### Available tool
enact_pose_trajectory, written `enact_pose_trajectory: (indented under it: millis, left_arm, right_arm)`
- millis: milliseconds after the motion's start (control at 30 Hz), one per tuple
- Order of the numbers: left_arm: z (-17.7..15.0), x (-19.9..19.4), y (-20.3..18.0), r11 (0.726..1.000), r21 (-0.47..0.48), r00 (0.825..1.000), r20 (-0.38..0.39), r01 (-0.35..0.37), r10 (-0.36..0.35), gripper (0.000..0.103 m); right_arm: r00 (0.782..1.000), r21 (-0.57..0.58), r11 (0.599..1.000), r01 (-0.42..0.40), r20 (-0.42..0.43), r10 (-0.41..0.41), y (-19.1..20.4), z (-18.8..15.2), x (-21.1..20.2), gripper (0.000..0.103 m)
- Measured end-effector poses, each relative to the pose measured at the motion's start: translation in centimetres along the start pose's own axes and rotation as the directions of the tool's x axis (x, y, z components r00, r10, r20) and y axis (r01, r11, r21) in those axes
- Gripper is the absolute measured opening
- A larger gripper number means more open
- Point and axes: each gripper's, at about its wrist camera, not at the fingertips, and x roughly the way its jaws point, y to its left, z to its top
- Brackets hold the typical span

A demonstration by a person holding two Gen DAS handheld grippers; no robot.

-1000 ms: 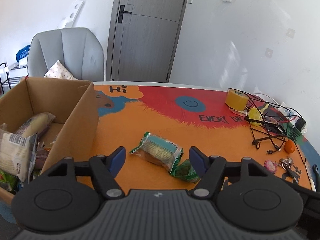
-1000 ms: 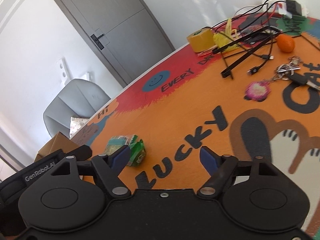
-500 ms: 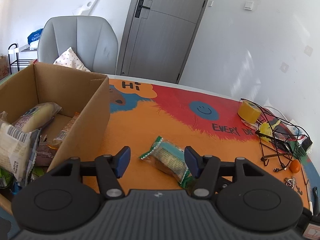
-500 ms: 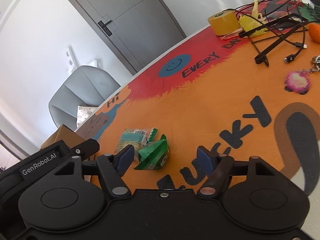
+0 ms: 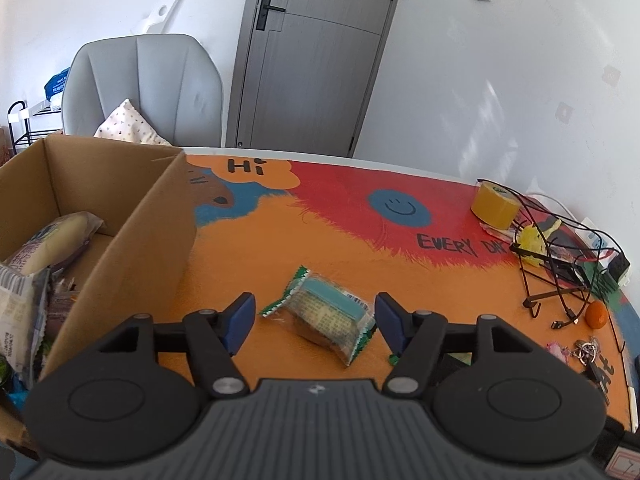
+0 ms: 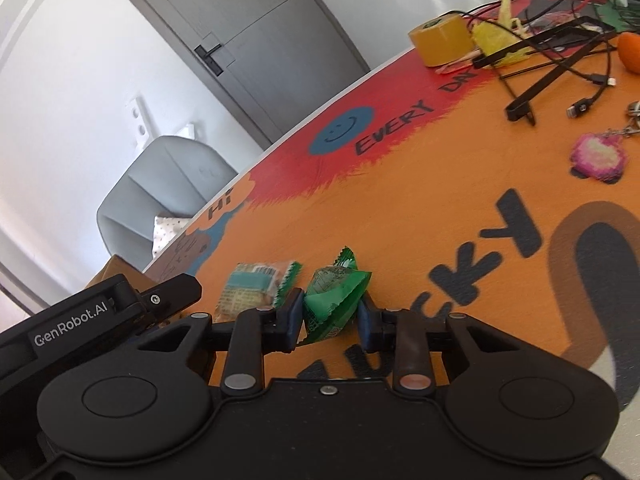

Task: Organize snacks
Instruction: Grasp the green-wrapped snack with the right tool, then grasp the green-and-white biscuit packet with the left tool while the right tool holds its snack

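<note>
We see the right gripper (image 6: 330, 316) with its blue pads pressed against both sides of a green snack packet (image 6: 334, 300); its jaws have just been closing, and the crumpled packet now sits clamped between them, low over the orange table mat (image 6: 420, 208). Just to the left of that packet, in the right wrist view, lies a clear-wrapped snack with a teal label (image 6: 250, 290), resting flat on the mat and apart from the right gripper's pads. In the left wrist view the left gripper (image 5: 312, 316) stands with its jaws parted on either side of that same clear-wrapped snack (image 5: 326, 314); the jaws have just been opening a little, and the pads do not touch the wrapper, which lies on the mat between and slightly beyond them. To the left stands an open cardboard box (image 5: 152, 232) at the near left edge of the table, holding several packaged snacks, among them a pale bread-like bun in a wrapper (image 5: 52, 240). On the far right of the mat we find a roll of yellow tape (image 5: 494, 206), a tangle of black cables (image 5: 560, 264), a small orange fruit (image 5: 598, 314) and a bunch of keys (image 5: 588, 350). Beyond the table stand a grey chair (image 5: 152, 88) with a patterned cushion (image 5: 128, 124) and a grey door (image 5: 320, 56).
</note>
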Motion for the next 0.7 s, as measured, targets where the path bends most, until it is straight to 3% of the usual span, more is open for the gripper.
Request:
enact_pose_trajectory:
  millis: [200, 400, 700]
  left_arm:
    - [-0.2, 1.0, -1.4, 0.998, 0.056, 1.0, 0.002, -0.008, 0.007, 0.081]
    - [-0.2, 2.8, -2.5, 0.994, 0.112, 1.0, -0.018, -0.017, 0.019, 0.087]
    - [-0.2, 5.4, -2.8, 0.983, 0.169, 0.996, -0.035, -0.076, 0.083, 0.087]
  right_arm:
    - [0.999, 0.025, 0.999, 0.023, 0.037, -0.023, -1.8, 0.6, -1.0, 0.029]
    - [0.998, 0.05, 0.998, 0.031, 0.06, -0.034, -3.3, 1.1, -1.9, 0.029]
    - [0.997, 0.083, 0.996, 0.038, 0.07, -0.043, -4.8, 1.7, -1.9, 0.029]
